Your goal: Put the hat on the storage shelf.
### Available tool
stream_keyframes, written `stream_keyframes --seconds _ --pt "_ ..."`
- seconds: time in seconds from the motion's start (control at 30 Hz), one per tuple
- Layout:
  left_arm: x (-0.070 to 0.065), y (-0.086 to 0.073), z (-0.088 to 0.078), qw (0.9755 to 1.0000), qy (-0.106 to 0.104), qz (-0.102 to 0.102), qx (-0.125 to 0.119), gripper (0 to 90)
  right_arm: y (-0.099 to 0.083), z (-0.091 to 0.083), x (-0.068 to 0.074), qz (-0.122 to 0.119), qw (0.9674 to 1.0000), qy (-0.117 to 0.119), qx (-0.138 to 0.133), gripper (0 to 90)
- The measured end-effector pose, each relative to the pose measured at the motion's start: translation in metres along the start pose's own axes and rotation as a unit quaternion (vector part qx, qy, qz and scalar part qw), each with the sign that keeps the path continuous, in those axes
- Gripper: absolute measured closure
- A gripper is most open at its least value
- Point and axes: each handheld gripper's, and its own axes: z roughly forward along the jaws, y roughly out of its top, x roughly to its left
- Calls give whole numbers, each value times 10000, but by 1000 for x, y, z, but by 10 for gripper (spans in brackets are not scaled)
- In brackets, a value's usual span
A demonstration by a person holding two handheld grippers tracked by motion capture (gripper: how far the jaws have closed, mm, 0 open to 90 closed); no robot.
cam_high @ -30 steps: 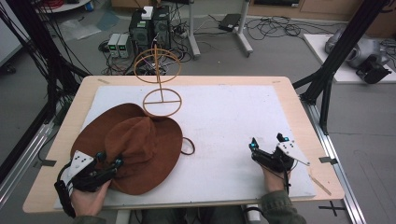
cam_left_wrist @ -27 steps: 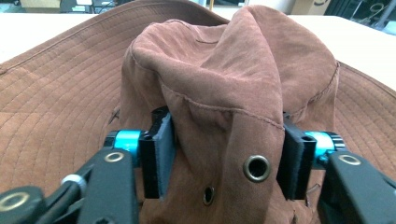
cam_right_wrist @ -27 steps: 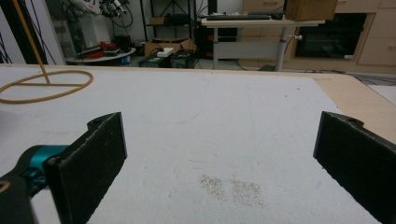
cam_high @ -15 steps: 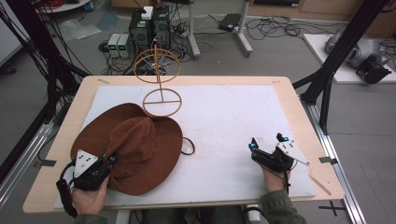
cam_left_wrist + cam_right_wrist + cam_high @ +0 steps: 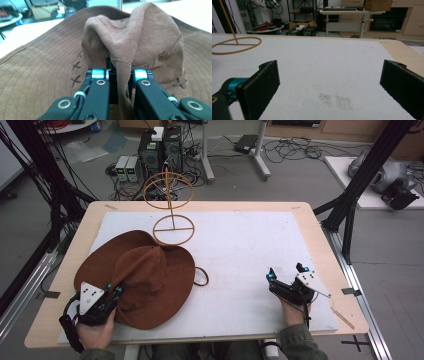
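At the near edge of the worktop [image 5: 320,227], the person's left hand [image 5: 95,332] is holding the left gripper [image 5: 114,291] low against the near side of a brown hat [image 5: 150,270]. Its jaws have just been closing and are now pinching a raised fold of the hat's soft crown between them; in the left gripper view the cloth [image 5: 123,75] is standing up in a ridge straight out of the pinch, with the wide stitched brim spreading flat to either side. The hat itself is lying on the left half of the white mat [image 5: 250,250] that is covering the worktop, brim down, its crown crumpled and dented.

Over at the near right, the right hand [image 5: 295,312] is resting the right gripper [image 5: 285,272] on the mat, well apart from the hat. Its jaws are standing wide open with nothing between them, and the right gripper view is looking along them over bare white mat.

Just beside the hat's right brim, a thin dark cord loop [image 5: 201,276] is lying on the mat. Farther back, touching or nearly touching the hat's far brim, a wire hat stand [image 5: 170,207] is standing upright: a flat ring base, a thin post and a round ring on top.
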Motion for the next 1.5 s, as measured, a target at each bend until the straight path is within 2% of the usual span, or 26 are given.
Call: stream_keyframes --seconds 0.07,0.17,0.4,0.57,0.77,0.87,0.9,0.93,1.2,1.27,1.3,1.33,1.37,1.5 --pt "-1 1 -3 9999 39 27 -119 878 0 0 0 -8 10000 -3 0 17" --pt "-3 5 -8 9994 -15 26 -335 877 0 0 0 -56 10000 7 -21 18" --pt "-4 11 -14 9986 -106 44 -511 877 0 1 0 -55 10000 6 -19 17" --pt "-3 14 -20 9976 -172 -47 -665 877 0 0 0 -52 10000 10 -18 18" --pt "-1 20 -29 9948 -182 -124 -991 877 0 0 0 -4 10000 12 -3 18" --pt "-1 23 -33 9922 -203 -230 -1206 876 0 1 0 -42 10000 5 -3 18" --pt "0 25 -36 9906 -230 -288 -1316 877 -1 1 1 -19 10000 8 4 17" --pt "0 25 -36 9906 -230 -288 -1316 876 -1 1 1 -19 10000 8 4 17" --pt "4 51 -39 9825 -338 -351 -1798 876 -1 2 1 -34 10000 7 11 18" --pt "4 61 -39 9784 -383 -423 -1985 876 -1 2 0 -15 10000 7 19 18" --pt "5 70 -40 9755 -391 -438 -2120 876 -1 2 0 8 10000 7 15 18" --pt "5 70 -40 9755 -391 -438 -2120 876 -1 2 0 15 10000 6 23 18" --pt "5 74 -40 9734 -415 -473 -2202 876 -1 3 0 21 10000 14 20 18" --pt "7 89 -33 9681 -486 -643 -2374 875 -1 3 0 7 10000 46 13 18"
